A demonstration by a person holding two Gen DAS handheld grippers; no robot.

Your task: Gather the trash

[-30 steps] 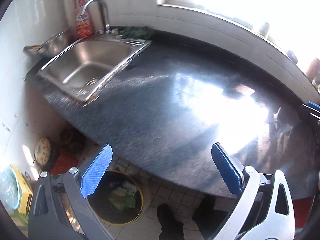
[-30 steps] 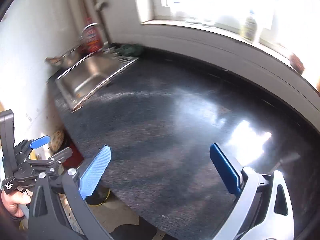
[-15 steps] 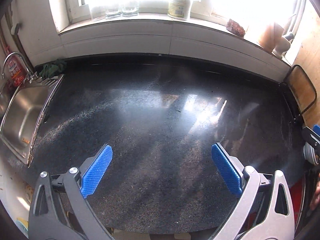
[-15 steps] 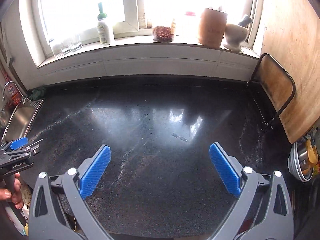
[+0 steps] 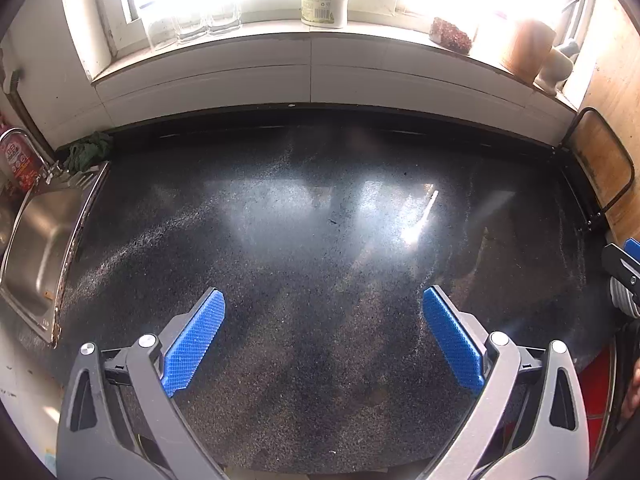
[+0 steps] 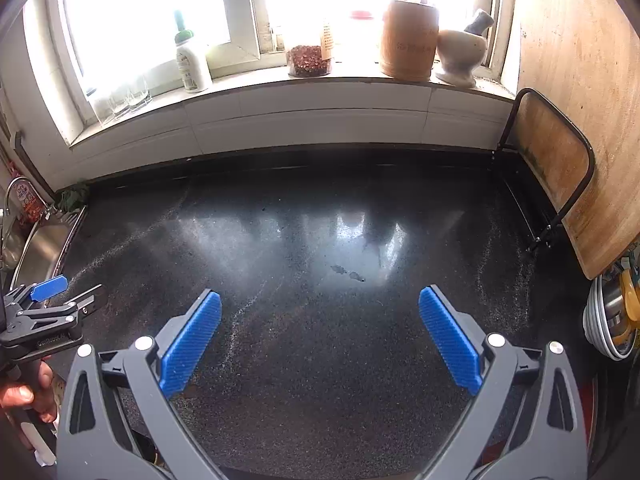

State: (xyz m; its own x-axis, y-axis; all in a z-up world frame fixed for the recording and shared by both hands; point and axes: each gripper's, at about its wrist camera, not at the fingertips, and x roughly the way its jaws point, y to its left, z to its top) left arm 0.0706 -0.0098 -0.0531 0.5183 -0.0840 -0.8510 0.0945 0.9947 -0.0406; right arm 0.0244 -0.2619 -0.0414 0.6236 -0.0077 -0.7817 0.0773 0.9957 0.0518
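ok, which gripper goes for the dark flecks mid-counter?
Right, probably. The flecks lie just ahead, between the fingers of the open right gripper. The left gripper, also open, sits off to the side by the sink.

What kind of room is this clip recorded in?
Most likely a home kitchen: a dark speckled countertop runs to a steel sink with a tap, and a mortar and pestle and stacked bowls sit nearby.
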